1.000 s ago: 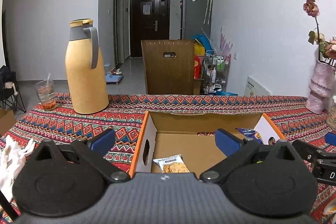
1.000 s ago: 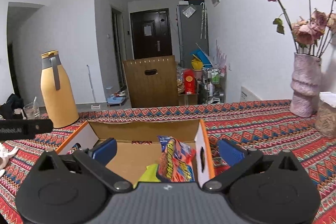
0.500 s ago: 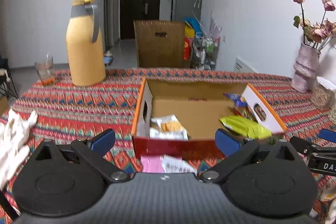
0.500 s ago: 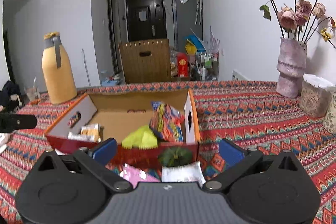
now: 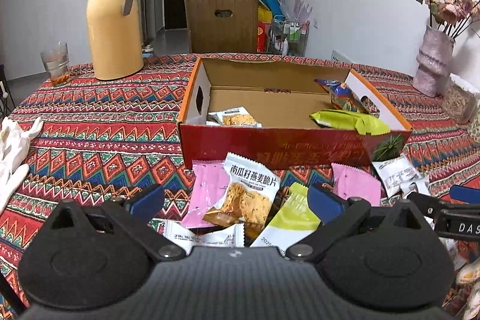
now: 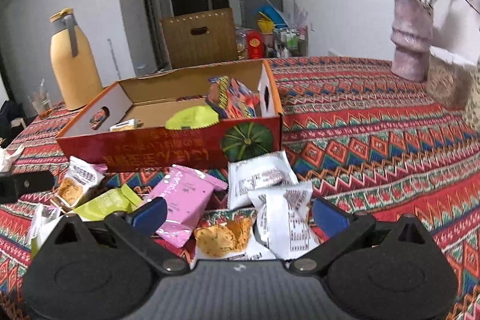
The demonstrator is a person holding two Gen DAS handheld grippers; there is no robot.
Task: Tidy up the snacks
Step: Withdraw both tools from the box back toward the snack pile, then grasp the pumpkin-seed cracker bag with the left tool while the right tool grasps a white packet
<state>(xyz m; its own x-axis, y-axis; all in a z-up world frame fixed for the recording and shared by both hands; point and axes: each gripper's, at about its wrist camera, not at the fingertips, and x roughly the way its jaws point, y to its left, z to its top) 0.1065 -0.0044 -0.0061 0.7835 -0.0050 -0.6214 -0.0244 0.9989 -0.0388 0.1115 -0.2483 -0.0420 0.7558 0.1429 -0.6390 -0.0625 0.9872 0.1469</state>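
Note:
An open red cardboard box [image 5: 279, 146] [image 6: 168, 146] sits on the patterned tablecloth. Inside it lie a white cracker packet [image 5: 232, 117], a green packet [image 5: 349, 120] [image 6: 192, 117] and a colourful bag [image 5: 342, 93] [image 6: 232, 98]. In front of the box lies a pile of loose snacks: a white cracker packet [image 5: 250, 194], pink packets [image 5: 207, 194] [image 6: 184, 197], a green packet [image 5: 292, 218] [image 6: 106, 201] and white packets [image 5: 397, 174] [image 6: 259, 177]. My left gripper [image 5: 235, 200] is open above the cracker packet. My right gripper [image 6: 238, 210] is open above the pink and white packets.
A yellow thermos [image 5: 112, 20] [image 6: 73, 62] and a glass [image 5: 57, 62] stand at the back left. A pink vase with dried flowers [image 5: 433, 62] [image 6: 412, 39] and a container [image 6: 450, 80] stand at the right. White cloth [image 5: 13, 146] lies at the left edge.
Both grippers have pulled back from over the box toward the near side and lowered over the pile of loose snacks in front of it. Both stay open and empty.

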